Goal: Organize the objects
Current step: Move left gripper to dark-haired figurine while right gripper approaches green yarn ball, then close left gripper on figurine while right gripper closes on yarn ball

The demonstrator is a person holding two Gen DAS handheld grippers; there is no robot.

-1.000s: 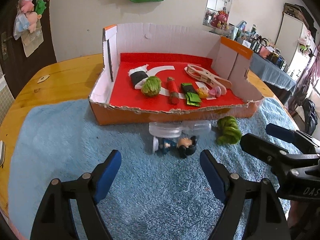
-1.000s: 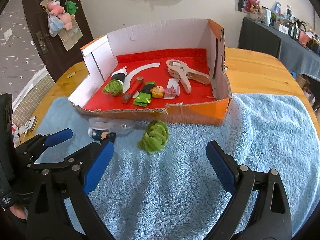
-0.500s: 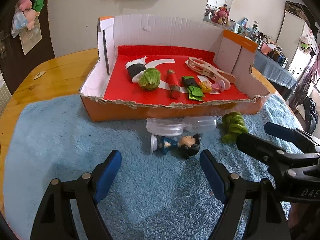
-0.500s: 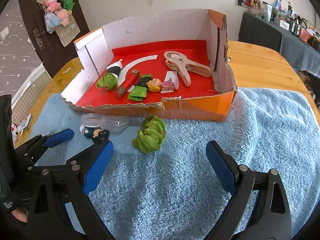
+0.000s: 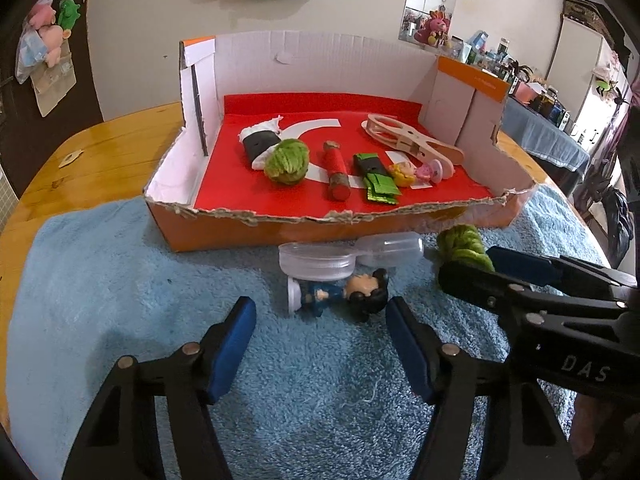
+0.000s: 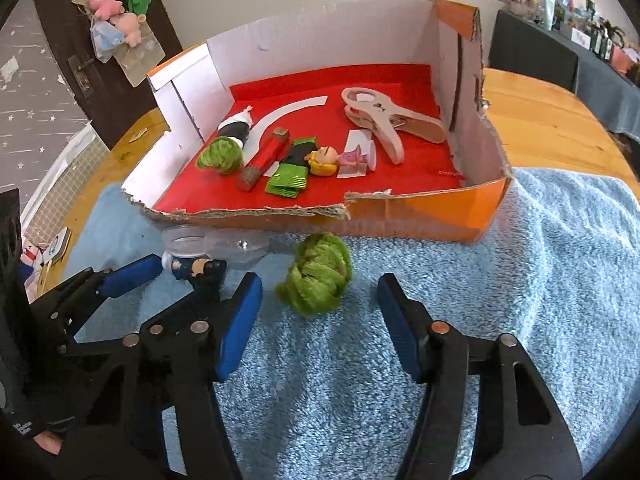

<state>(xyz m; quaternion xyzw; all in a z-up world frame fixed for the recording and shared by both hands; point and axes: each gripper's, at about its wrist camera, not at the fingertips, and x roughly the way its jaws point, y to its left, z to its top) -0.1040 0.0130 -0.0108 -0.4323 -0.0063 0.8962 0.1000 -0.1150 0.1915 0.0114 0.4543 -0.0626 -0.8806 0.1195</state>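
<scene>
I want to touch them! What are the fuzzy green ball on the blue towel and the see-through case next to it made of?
The fuzzy green ball on the blue towel looks like wound yarn or chenille: soft, matte, with looped strands showing. The see-through case looks like thin clear plastic, smooth and glossy, since the towel shows through it and its rims catch light.

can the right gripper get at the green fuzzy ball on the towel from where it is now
Probably yes. The right gripper is open and the green fuzzy ball lies just ahead of its fingertips on the blue towel, apart from the cardboard box. Nothing lies between them; the left gripper stays off to the side.
</scene>
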